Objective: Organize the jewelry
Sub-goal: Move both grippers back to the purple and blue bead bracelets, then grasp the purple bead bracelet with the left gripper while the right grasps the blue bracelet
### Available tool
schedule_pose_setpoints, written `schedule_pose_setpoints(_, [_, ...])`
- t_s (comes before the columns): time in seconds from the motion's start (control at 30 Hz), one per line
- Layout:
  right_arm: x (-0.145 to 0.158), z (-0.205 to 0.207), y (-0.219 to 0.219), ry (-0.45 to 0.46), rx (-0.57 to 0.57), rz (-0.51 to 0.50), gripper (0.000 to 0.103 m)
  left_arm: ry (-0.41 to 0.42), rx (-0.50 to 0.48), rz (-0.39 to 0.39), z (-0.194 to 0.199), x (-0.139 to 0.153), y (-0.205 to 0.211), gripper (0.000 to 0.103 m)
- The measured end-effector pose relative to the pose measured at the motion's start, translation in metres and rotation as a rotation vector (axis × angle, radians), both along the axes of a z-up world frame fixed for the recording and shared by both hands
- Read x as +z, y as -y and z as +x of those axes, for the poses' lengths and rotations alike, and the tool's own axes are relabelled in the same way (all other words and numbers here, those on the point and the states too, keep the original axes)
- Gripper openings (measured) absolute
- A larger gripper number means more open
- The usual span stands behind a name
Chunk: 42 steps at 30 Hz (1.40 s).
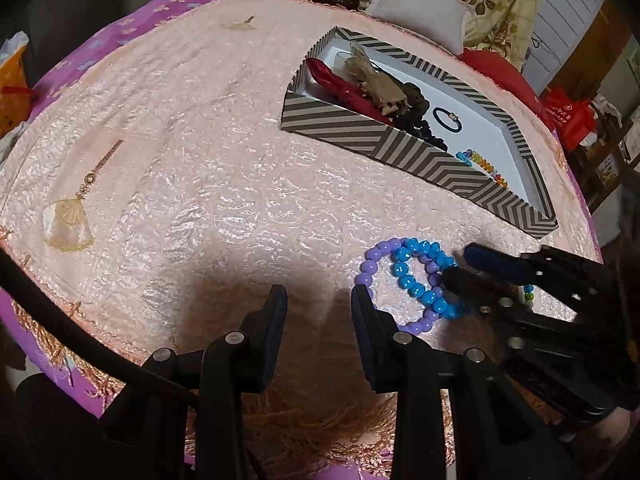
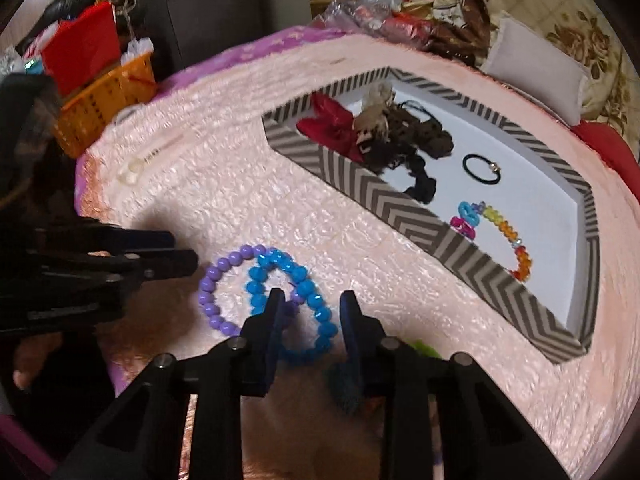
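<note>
No text, label, brand, number or sign can be read in either view.

Green beads (image 1: 528, 294) mostly hidden behind right gripper (image 1: 460, 268). Blue bracelet (image 2: 296, 300) partly covered by finger (image 2: 270, 320). Right view smeared, hairpin (image 2: 148, 158) unreadable.

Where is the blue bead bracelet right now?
The blue bracelet lies on the pink cloth, overlapping a purple bracelet, between the right gripper's fingers and in front of the striped box.
</note>
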State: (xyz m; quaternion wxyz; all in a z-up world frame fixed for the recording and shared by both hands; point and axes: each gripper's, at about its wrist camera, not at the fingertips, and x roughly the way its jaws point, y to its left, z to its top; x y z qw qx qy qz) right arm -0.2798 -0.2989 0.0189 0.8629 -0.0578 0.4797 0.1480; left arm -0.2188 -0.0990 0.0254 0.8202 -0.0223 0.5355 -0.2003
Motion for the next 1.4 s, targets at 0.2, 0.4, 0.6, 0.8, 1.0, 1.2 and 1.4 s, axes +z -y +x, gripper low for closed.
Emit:
schedule_pose_setpoints(0.2, [-0.003, 0.002, 0.009, 0.023, -0.019, -0.003, 0.015, -0.004, -0.011, -0.013, 0.001, -0.002, 0.010, 0.035])
schedule_pose_setpoints(0.4, [-0.003, 0.003, 0.031, 0.005, -0.082, 0.017, 0.008, 0.007, -0.033, -0.001, -0.001, -0.003, 0.022, 0.039])
schedule_pose_setpoints(0.6, [-0.007, 0.002, 0.023, -0.017, -0.041, 0.007, 0.013, 0.031, -0.045, 0.046, -0.002, -0.003, 0.030, 0.040])
schedule_pose_setpoints(0.8, [-0.008, 0.002, 0.018, 0.015, -0.057, -0.015, 0.014, 0.050, -0.050, 0.071, -0.001, -0.004, 0.036, 0.040])
schedule_pose_setpoints(1.0, [0.007, -0.006, 0.020, 0.067, -0.079, -0.012, 0.008, 0.040, -0.086, 0.008, 0.002, -0.005, 0.032, 0.011])
schedule_pose_setpoints(1.2, [0.042, -0.014, 0.025, 0.145, -0.090, 0.002, 0.008, 0.093, -0.124, -0.011, -0.007, 0.016, 0.037, 0.011])
schedule_pose_setpoints(1.4, [0.069, -0.020, 0.028, 0.208, -0.098, 0.003, 0.008, 0.136, -0.138, -0.022, -0.009, 0.039, 0.041, 0.011])
